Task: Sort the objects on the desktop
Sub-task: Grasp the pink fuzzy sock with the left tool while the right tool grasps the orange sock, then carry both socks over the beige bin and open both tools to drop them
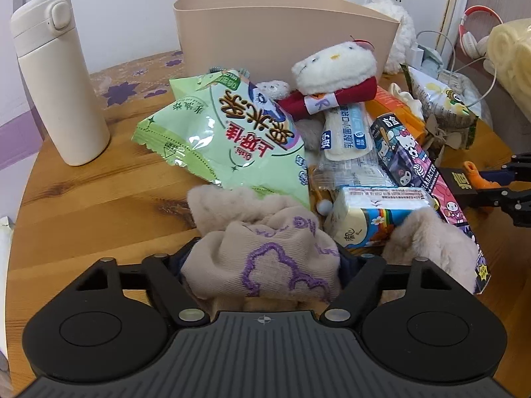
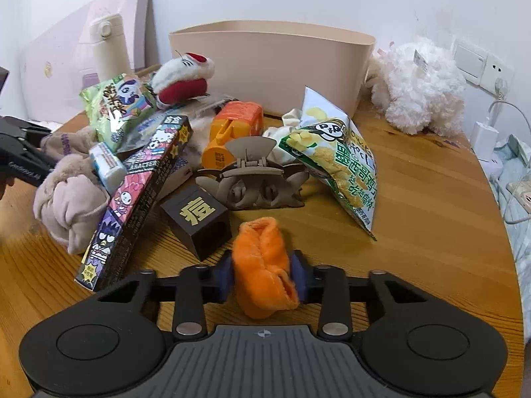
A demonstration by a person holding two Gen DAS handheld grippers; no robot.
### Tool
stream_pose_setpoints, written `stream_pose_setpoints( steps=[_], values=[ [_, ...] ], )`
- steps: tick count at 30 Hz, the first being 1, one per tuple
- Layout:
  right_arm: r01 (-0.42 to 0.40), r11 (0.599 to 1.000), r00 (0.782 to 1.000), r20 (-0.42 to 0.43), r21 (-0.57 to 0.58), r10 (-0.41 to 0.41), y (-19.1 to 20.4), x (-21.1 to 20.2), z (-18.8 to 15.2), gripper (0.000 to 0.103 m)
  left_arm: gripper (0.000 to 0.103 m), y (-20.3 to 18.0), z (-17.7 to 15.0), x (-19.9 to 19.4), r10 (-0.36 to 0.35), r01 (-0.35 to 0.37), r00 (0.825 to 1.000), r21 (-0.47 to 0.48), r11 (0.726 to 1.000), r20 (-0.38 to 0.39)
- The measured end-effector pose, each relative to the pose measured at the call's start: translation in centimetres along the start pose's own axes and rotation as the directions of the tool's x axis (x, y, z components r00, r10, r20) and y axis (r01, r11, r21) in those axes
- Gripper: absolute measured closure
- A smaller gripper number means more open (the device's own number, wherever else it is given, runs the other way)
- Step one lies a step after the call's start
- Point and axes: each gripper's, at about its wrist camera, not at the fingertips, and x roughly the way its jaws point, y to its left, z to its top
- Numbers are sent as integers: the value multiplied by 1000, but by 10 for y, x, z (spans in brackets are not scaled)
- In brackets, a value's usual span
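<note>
Left of the beige bin, a white flask stands upright on the wooden table. Before the bin lies a heap: green snack bag, white plush cat, cartoon box. Nearest the bin's front left, the left gripper tilts downward, its jaws clasping a beige embroidered sock at the heap's near edge. Right of that, before the bin's middle, the right gripper slants down likewise, its blue pads clenched on an orange plush piece, beside a black cube and a grey hair claw.
</note>
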Motion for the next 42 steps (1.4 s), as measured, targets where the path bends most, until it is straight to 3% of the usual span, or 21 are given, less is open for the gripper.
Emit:
stream_pose_setpoints(
  steps=[6,11,16,20,27,34,42],
  values=[
    [29,1000,1000,10,-6,-29,-1,-2,-1,92,54,-1,-3,-7,-10,10,1000,-13,1000,19],
    [43,999,998,52,15,-44,-4,-11,1,93,62,7,-6,-19,-15,18,999,-76,997,46],
    [51,998,994,97,25,-53,-10,-28,6,93,63,16,-6,-46,-34,45,995,-130,991,90],
    [59,998,988,143,33,-64,-14,-45,15,93,63,12,1,-72,-33,48,990,-108,993,134],
    [87,996,968,231,37,-93,-24,-64,52,93,63,4,46,-96,-32,52,972,-83,995,234],
    [114,993,948,299,-3,-108,-23,-67,94,93,63,0,90,-98,-58,94,953,-109,990,299],
    [122,992,932,348,-32,-104,-28,-48,132,93,63,-4,123,-71,-7,72,945,-187,980,328]
  ],
)
